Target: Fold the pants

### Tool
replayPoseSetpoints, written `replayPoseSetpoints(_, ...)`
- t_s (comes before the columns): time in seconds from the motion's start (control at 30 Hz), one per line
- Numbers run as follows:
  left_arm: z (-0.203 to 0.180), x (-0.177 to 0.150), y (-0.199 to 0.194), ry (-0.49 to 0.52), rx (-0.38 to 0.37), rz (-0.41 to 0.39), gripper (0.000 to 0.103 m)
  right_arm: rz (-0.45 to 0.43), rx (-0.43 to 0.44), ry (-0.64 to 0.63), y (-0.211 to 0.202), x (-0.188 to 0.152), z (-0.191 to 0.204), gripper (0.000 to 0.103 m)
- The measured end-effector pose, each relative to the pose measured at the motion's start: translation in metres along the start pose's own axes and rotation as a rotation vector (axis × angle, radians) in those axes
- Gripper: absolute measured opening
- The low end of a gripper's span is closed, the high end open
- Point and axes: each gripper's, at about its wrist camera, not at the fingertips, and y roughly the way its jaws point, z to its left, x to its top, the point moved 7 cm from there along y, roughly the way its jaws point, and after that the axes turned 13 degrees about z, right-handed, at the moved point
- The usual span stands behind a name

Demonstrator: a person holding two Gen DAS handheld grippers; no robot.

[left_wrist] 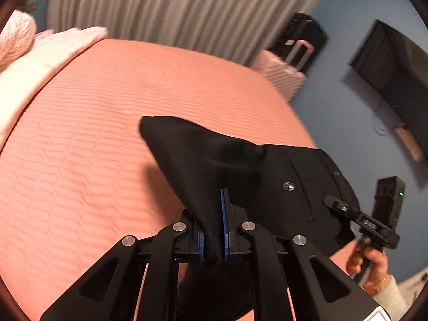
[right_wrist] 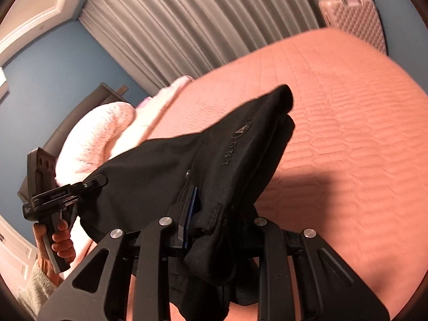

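While both ends hang lifted above the bed [left_wrist: 80, 123], we hold the black pants [left_wrist: 240, 165] stretched between our two tools. Our left hand-held gripper [left_wrist: 214, 230] is clenched on a thin fold of cloth; our right hand-held gripper [right_wrist: 211, 214] is clamped on a thicker bunch near the waistband. We judge the fabric soft, light and limp, sagging wherever unsupported, so the seamed edges and waistband look the surest places to grip before laying it back on the bed.
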Motion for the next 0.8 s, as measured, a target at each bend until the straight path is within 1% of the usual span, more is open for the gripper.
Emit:
replayPoseSetpoints(0.03, 0.013, 0.002, 0.020, -0.019, 0.031, 0.016, 0.011, 0.057, -0.046, 0.026, 0.032, -0.002, -0.021, 0.037)
replayPoseSetpoints(0.07, 0.030, 0.002, 0.046, -0.052, 0.087, 0.050, 0.015, 0.110, -0.108, 0.056, 0.050, -0.006, -0.037, 0.045)
replayPoseSetpoints(0.1, 0.054, -0.007, 0.076, -0.095, 0.170, 0.115, 0.019, 0.169, -0.177, 0.100, 0.065, -0.014, -0.059, 0.050)
replayPoseSetpoints(0.13, 0.072, -0.022, 0.102, -0.126, 0.196, 0.203, 0.019, 0.190, -0.203, 0.135, 0.070, -0.022, -0.074, 0.048)
replayPoseSetpoints(0.17, 0.081, -0.033, 0.111, -0.147, 0.202, 0.226, 0.019, 0.125, -0.155, 0.138, 0.056, -0.024, -0.077, 0.048)
replayPoseSetpoints(0.2, 0.085, -0.040, 0.105, -0.136, 0.215, 0.189, 0.020, 0.082, -0.206, 0.135, 0.039, -0.026, -0.081, 0.049)
replayPoseSetpoints(0.23, 0.085, -0.042, 0.090, -0.104, 0.271, 0.135, 0.020, 0.043, -0.269, 0.116, 0.022, -0.026, -0.081, 0.051)
replayPoseSetpoints(0.27, 0.083, -0.043, 0.077, -0.070, 0.354, 0.099, 0.019, 0.002, -0.291, 0.073, 0.004, -0.025, -0.074, 0.051)
replayPoseSetpoints(0.3, 0.078, -0.041, 0.062, -0.028, 0.477, 0.060, 0.018, -0.027, -0.279, 0.035, -0.008, -0.021, -0.064, 0.050)
replayPoseSetpoints(0.33, 0.067, -0.035, 0.050, 0.013, 0.558, 0.022, 0.017, -0.049, -0.255, -0.008, -0.016, -0.014, -0.047, 0.050)
replayPoseSetpoints(0.37, 0.057, -0.027, 0.044, 0.037, 0.587, -0.007, 0.016, -0.047, -0.238, -0.038, -0.013, -0.007, -0.035, 0.049)
replayPoseSetpoints(0.4, 0.040, -0.013, 0.040, 0.061, 0.578, -0.025, 0.017, -0.028, -0.223, -0.081, -0.005, 0.002, -0.018, 0.049)
replayPoseSetpoints(0.43, 0.024, -0.001, 0.043, 0.074, 0.548, -0.024, 0.020, -0.008, -0.198, -0.135, 0.010, 0.013, 0.003, 0.049)
replayPoseSetpoints(0.47, 0.008, 0.014, 0.051, 0.077, 0.506, -0.014, 0.036, 0.000, -0.171, -0.158, 0.022, 0.019, 0.018, 0.049)
replayPoseSetpoints(0.5, -0.003, 0.028, 0.064, 0.069, 0.466, 0.010, 0.053, 0.020, -0.142, -0.176, 0.038, 0.022, 0.032, 0.049)
replayPoseSetpoints(0.53, -0.011, 0.044, 0.087, 0.051, 0.425, 0.047, 0.056, 0.056, -0.124, -0.189, 0.055, 0.027, 0.040, 0.049)
replayPoseSetpoints(0.57, -0.010, 0.054, 0.105, 0.031, 0.422, 0.079, 0.056, 0.098, -0.128, -0.201, 0.077, 0.034, 0.043, 0.048)
replayPoseSetpoints(0.6, -0.004, 0.064, 0.132, 0.007, 0.430, 0.138, 0.056, 0.131, -0.139, -0.206, 0.094, 0.038, 0.040, 0.047)
replayPoseSetpoints(0.63, 0.010, 0.070, 0.155, -0.018, 0.483, 0.190, 0.056, 0.172, -0.165, -0.198, 0.110, 0.039, 0.028, 0.047)
replayPoseSetpoints(0.67, 0.026, 0.070, 0.172, -0.035, 0.537, 0.236, 0.059, 0.215, -0.232, -0.172, 0.123, 0.040, 0.003, 0.047)
replayPoseSetpoints(0.7, 0.039, 0.070, 0.181, -0.052, 0.518, 0.242, 0.063, 0.217, -0.222, -0.149, 0.126, 0.044, -0.017, 0.019)
replayPoseSetpoints(0.73, 0.047, 0.075, 0.179, -0.085, 0.452, 0.202, 0.063, 0.200, -0.193, -0.097, 0.120, 0.050, -0.035, 0.000)
replayPoseSetpoints(0.77, 0.054, 0.080, 0.171, -0.126, 0.424, 0.179, 0.058, 0.184, -0.103, -0.002, 0.106, 0.056, -0.051, 0.000)
replayPoseSetpoints(0.8, 0.061, 0.087, 0.162, -0.150, 0.460, 0.155, 0.051, 0.159, -0.116, 0.043, 0.094, 0.060, -0.057, 0.000)
